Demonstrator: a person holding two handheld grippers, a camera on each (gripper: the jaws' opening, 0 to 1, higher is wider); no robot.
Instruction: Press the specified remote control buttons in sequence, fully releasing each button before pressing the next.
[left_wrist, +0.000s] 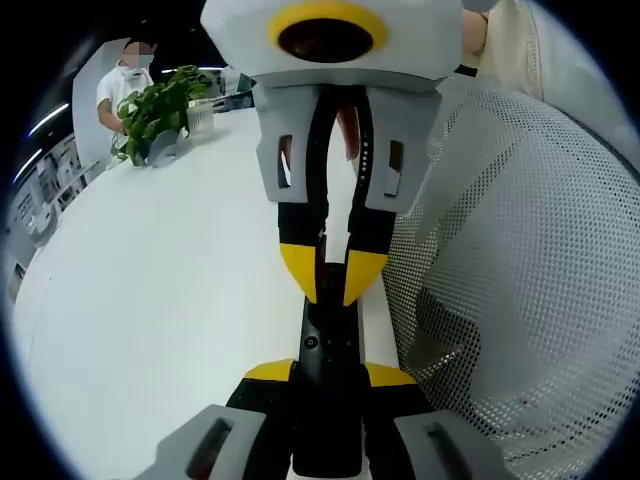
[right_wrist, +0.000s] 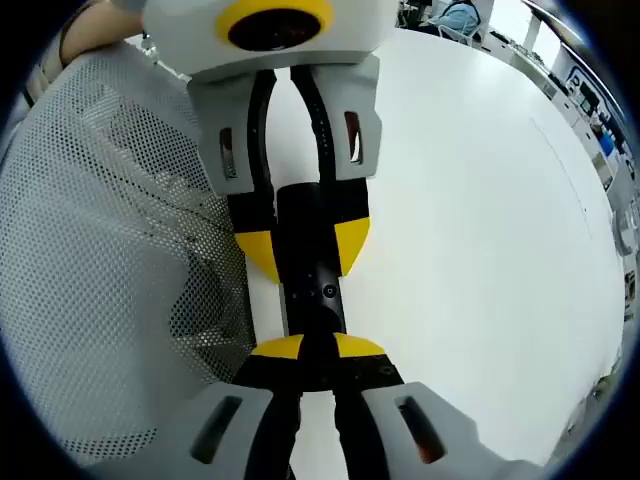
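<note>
A white counter (left_wrist: 150, 300) spreads wide, plant (left_wrist: 160, 110) at ten o'clock. Both grippers, left (left_wrist: 330, 375) and right (right_wrist: 318, 350), pinch the remote (right_wrist: 312, 265) between their fingers; presses done cannot be judged.

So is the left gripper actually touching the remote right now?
Touching. The left gripper view shows the remote clamped between the yellow-tipped jaws of the left gripper.

The remote control (left_wrist: 325, 370) lies over the desk (left_wrist: 150, 300) between the left gripper (left_wrist: 330, 375) and the right gripper (left_wrist: 332, 275), which face each other; a mesh chair back (left_wrist: 520, 260) stands beside it, a potted plant (left_wrist: 160, 110) behind
</note>
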